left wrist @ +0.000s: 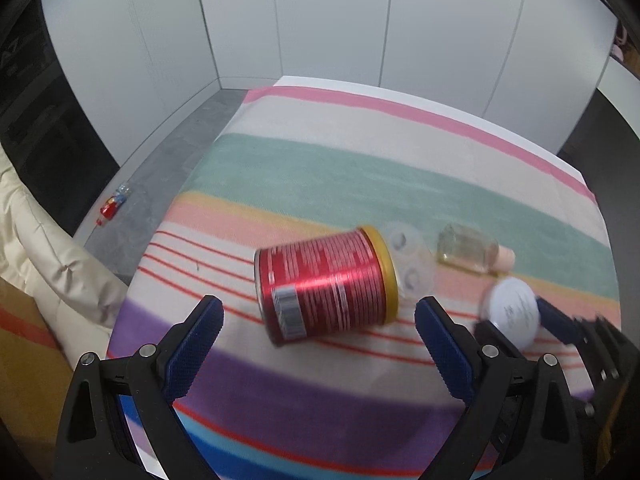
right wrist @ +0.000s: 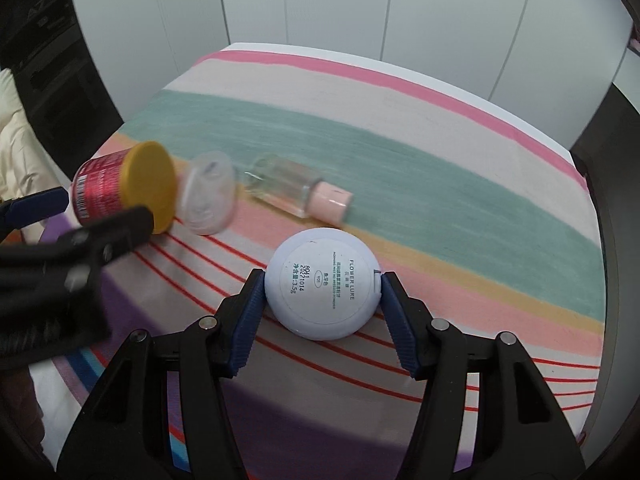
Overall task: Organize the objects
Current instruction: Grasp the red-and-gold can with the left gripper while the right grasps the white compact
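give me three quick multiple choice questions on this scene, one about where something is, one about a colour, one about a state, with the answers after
1. Where is the round white compact?
A. between the right gripper's pads
B. on the floor
C. on top of the red can

2. What colour is the cap of the clear glass bottle?
A. green
B. pale pink
C. black

3. How is the red can placed?
A. standing upright
B. lying on its side
C. lifted off the striped cloth

Answers:
1. A, the right gripper has a blue pad on each side of it.
2. B, the cap is pale pink.
3. B, its side rests on the striped cloth, ahead of the open left gripper.
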